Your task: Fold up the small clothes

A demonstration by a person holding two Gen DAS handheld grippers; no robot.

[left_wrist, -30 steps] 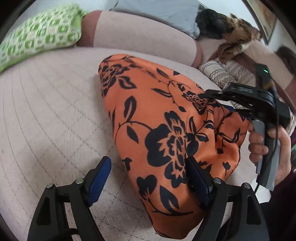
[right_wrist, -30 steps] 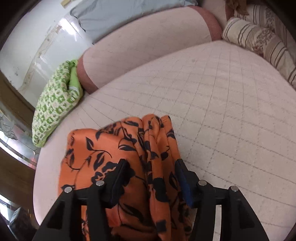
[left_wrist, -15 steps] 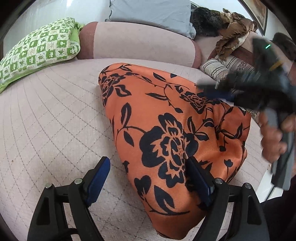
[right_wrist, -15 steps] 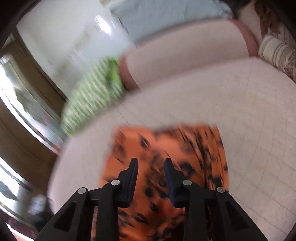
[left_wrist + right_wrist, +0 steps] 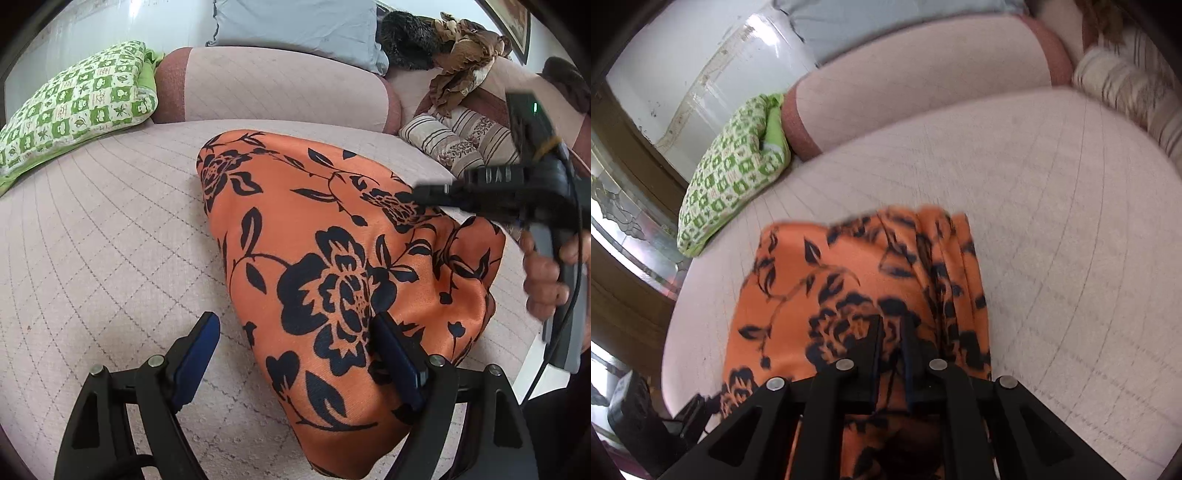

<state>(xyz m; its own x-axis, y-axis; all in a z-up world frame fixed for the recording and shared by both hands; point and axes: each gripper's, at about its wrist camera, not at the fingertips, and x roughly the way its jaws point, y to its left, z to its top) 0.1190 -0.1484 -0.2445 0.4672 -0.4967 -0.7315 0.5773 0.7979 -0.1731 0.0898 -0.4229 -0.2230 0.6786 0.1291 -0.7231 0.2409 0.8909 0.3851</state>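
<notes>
On the bed: an orange satin garment with a black flower-and-leaf print (image 5: 332, 266) lies spread on the pale pink quilted bed cover (image 5: 96, 251), bunched into folds along the edge nearest the right hand.
Garment in right view: the same orange cloth (image 5: 849, 280) runs from the middle of the cover down under the tool, with pleats gathered on its right side.
Right tool (image 5: 891, 354): its jaws have just been closing and now stand almost together, pinching a fold of the orange cloth between the pads.
Right tool from the left view: the black tool (image 5: 491, 192) reaches over the far right part of the garment, gripped by a person's hand (image 5: 546, 277).
Left tool (image 5: 295, 365): jaws wide apart; the right blue pad (image 5: 397, 365) lies against the garment's near part, the left blue pad (image 5: 195, 350) is over bare cover, and nothing is clamped.
Beyond the garment: a pink bolster with reddish ends (image 5: 280, 92) crosses the head of the bed.
Left of the bolster: a green-and-white checked pillow (image 5: 77, 110).
Behind the bolster: a grey-blue pillow (image 5: 295, 29).
Far right: striped cushions (image 5: 454, 136) and a crumpled brown cloth (image 5: 461, 77).
</notes>
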